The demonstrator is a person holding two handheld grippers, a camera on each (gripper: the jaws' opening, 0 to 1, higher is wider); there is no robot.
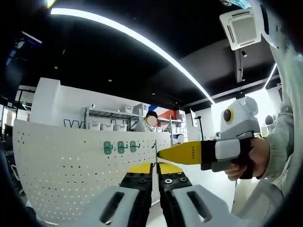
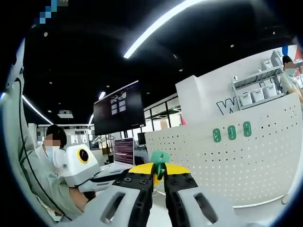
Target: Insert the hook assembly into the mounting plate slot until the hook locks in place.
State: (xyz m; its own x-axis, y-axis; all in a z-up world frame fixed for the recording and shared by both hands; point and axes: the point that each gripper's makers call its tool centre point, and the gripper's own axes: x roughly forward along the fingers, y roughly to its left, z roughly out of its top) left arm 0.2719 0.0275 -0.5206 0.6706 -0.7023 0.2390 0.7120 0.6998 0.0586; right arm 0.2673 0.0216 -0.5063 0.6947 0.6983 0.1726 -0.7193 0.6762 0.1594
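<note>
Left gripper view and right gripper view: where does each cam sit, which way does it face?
Left gripper view: rides the left gripper, facing the white pegboard; the right gripper enters from the right, held by a hand.
Right gripper view: rides the right gripper, shut on a green hook, facing the pegboard; a sleeve at left.
Shared: pegboard with three mounted green hooks.
</note>
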